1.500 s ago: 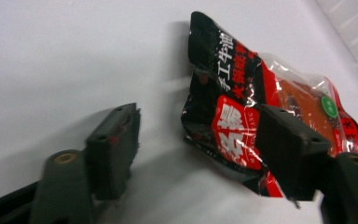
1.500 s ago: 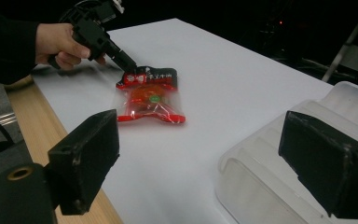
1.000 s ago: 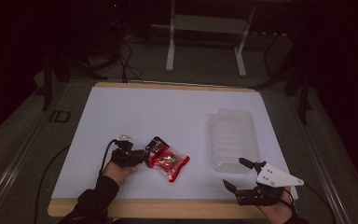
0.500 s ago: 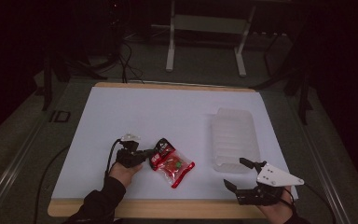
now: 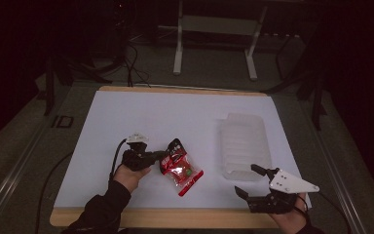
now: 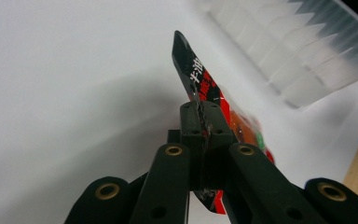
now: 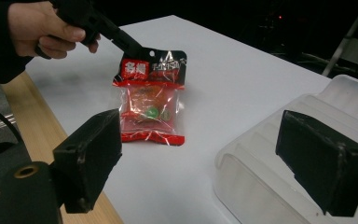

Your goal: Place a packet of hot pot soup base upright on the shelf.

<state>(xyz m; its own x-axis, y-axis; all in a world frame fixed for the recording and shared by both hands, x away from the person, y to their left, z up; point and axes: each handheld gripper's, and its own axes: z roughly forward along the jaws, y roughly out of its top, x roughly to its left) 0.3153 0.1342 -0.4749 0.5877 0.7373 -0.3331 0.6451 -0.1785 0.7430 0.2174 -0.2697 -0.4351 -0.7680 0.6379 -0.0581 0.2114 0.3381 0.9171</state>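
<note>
A red and black snack packet [image 5: 180, 168] with a clear window lies on the white table near its front edge. My left gripper [image 5: 161, 156] is shut on the packet's black top edge [image 6: 196, 95], and that end is lifted off the sheet. In the right gripper view the packet [image 7: 150, 103] hangs from the left gripper [image 7: 142, 50] while its lower end rests on the table. My right gripper [image 5: 250, 181] is open at the front right, with nothing between its jaws [image 7: 219, 154]. It sits just in front of the clear plastic tray [image 5: 244, 143].
The clear ribbed tray [image 7: 279, 154] stands at the right of the white sheet, with the packet to its left. The wooden table edge [image 5: 175, 217] runs along the front. A metal stand [image 5: 214, 29] and cables lie on the floor beyond the table.
My left gripper has carried the packet to the right, toward the tray. The right gripper has stayed where it was, still open.
</note>
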